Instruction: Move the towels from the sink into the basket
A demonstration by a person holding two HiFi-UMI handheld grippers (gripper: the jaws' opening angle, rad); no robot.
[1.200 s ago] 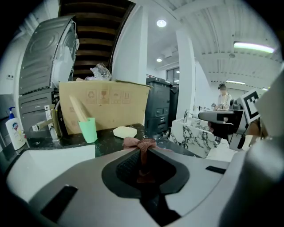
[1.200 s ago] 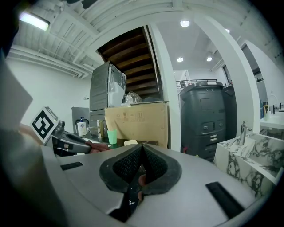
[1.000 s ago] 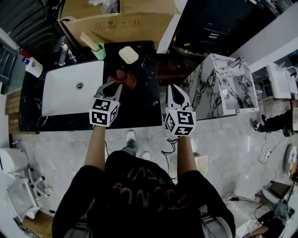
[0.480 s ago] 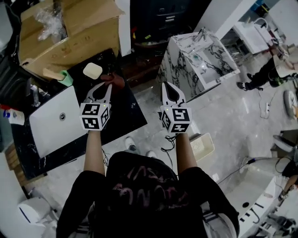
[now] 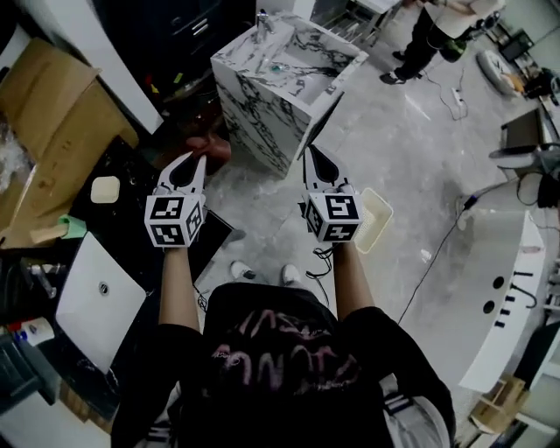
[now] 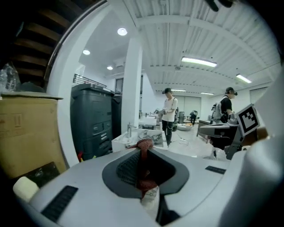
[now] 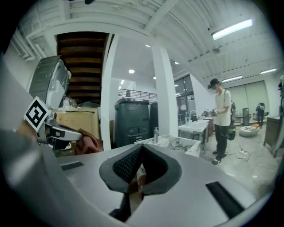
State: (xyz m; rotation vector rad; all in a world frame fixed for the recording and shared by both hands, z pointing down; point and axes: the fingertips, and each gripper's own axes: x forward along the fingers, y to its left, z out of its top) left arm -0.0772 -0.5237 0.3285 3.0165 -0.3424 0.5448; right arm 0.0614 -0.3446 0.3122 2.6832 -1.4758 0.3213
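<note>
A reddish-brown towel (image 5: 210,145) hangs bunched at the tips of my left gripper (image 5: 199,157), whose jaws are shut on it. In the left gripper view the towel (image 6: 144,165) fills the narrow gap between the dark pads. My right gripper (image 5: 312,150) is held level beside it, shut and holding nothing; its pads meet in the right gripper view (image 7: 141,147), where the towel (image 7: 88,142) shows at the left. The white sink (image 5: 96,297) lies at lower left, behind the left arm. A cream basket (image 5: 374,219) sits on the floor just right of my right gripper.
A marble vanity block (image 5: 280,70) stands straight ahead of both grippers. The black counter (image 5: 131,175) at the left carries a soap bar (image 5: 105,189) and a green cup (image 5: 72,227). Cardboard (image 5: 52,114) lies beyond it. A person (image 5: 437,26) stands at the far top right.
The view has swung right, away from the sink counter toward the open floor. The left gripper still holds the towel, now off the counter's edge. The basket has come into view.
</note>
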